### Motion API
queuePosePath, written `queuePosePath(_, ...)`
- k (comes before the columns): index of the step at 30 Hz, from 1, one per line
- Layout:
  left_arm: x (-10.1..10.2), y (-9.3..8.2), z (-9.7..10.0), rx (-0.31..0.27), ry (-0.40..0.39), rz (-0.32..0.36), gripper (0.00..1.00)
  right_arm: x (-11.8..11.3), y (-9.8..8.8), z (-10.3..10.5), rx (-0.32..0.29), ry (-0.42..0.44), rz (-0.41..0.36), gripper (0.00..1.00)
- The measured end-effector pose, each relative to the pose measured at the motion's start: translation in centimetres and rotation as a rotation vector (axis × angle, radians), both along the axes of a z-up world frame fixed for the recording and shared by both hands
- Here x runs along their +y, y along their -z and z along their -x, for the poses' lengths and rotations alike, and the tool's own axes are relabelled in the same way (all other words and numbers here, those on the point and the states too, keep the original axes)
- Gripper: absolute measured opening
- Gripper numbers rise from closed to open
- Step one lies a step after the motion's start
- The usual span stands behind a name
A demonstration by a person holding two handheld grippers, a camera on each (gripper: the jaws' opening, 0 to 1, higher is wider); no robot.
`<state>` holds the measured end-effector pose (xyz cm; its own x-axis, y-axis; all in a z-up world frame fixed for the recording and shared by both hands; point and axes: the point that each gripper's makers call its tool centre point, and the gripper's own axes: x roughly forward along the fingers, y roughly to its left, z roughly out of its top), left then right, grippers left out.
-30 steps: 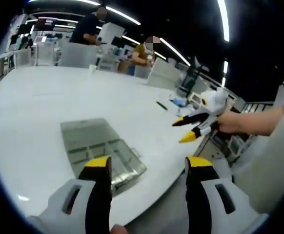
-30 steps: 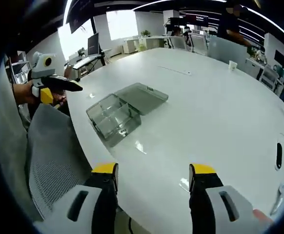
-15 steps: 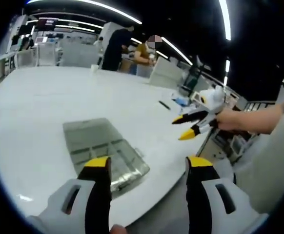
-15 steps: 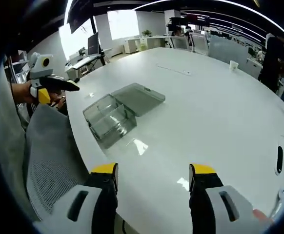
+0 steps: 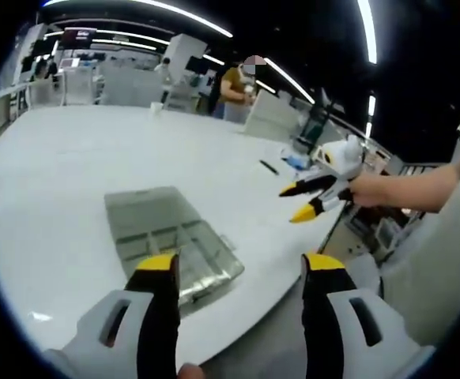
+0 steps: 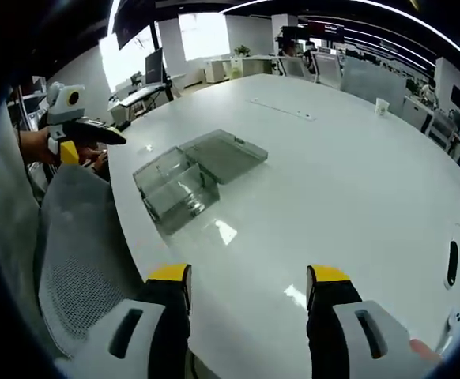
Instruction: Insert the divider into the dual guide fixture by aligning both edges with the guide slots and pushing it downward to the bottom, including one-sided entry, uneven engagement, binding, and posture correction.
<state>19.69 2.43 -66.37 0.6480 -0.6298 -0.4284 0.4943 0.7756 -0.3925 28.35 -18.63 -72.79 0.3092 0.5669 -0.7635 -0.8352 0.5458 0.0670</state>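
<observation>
Fixture on table; both hand-held grippers apart, empty

From the left gripper view we look across the white table from its near edge, the clear box close below. From the right gripper view we look down from farther off at the same table and box.

Open compartment box on table, near its edge, beside chair.

Bright ceiling strips, tabletop glare, fisheye warp
</observation>
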Motion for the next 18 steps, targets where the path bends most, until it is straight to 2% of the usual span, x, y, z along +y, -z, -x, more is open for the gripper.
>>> queuePosePath(7,0.3,0.1,-0.3,0.005,-0.009,-0.003,0.61,-0.7,1.0,-0.5,0.013,-0.018,0.032,0.56)
queuePosePath(18,0.6,0.1,-0.9,0.007,-0.021,-0.007,0.61,-0.9,1.6,-1.2,0.022,-0.013,0.039,0.56)
